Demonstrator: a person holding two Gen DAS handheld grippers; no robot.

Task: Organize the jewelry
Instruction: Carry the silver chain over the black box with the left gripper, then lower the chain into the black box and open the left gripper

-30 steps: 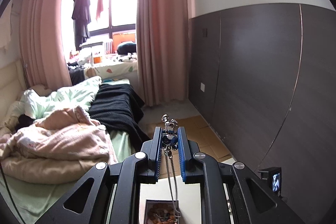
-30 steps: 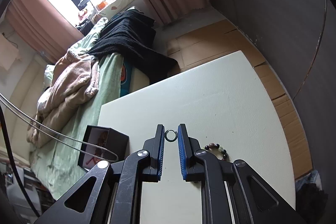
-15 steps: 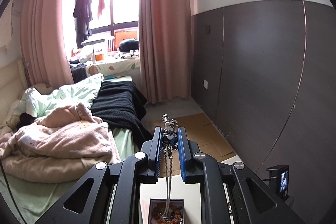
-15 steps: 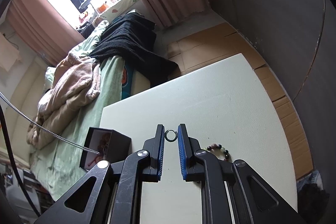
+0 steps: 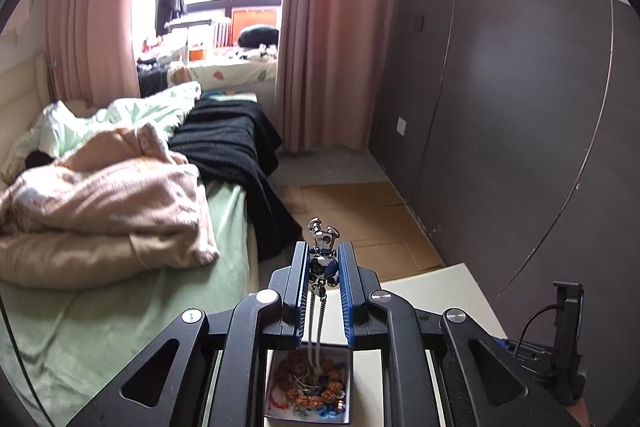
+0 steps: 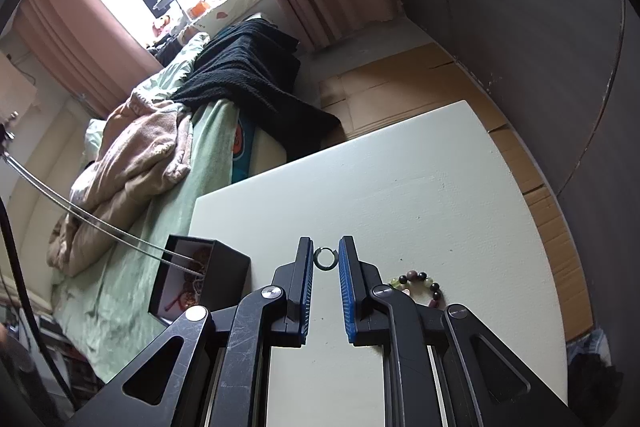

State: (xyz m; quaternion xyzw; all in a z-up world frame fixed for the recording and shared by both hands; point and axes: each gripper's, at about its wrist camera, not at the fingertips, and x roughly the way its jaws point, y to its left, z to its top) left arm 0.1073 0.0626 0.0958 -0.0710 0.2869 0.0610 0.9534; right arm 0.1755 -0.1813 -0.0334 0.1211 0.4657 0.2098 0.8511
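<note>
My left gripper is shut on a silver necklace pendant. Its chain hangs down into the open black jewelry box, which holds several bead pieces. In the right wrist view the chain runs from the upper left into the same box on the white table. My right gripper is open, low over the table, with a small dark ring lying between its fingertips. A bead bracelet lies just right of it.
A bed with pink and green bedding and a black blanket lies left of the table. Cardboard covers the floor beyond the table's far edge. A dark wall panel is at the right. A small camera device stands near the table's right edge.
The left gripper has lowered the necklace so the chain's end has gone down into the box. The right gripper has hardly moved around the ring.
</note>
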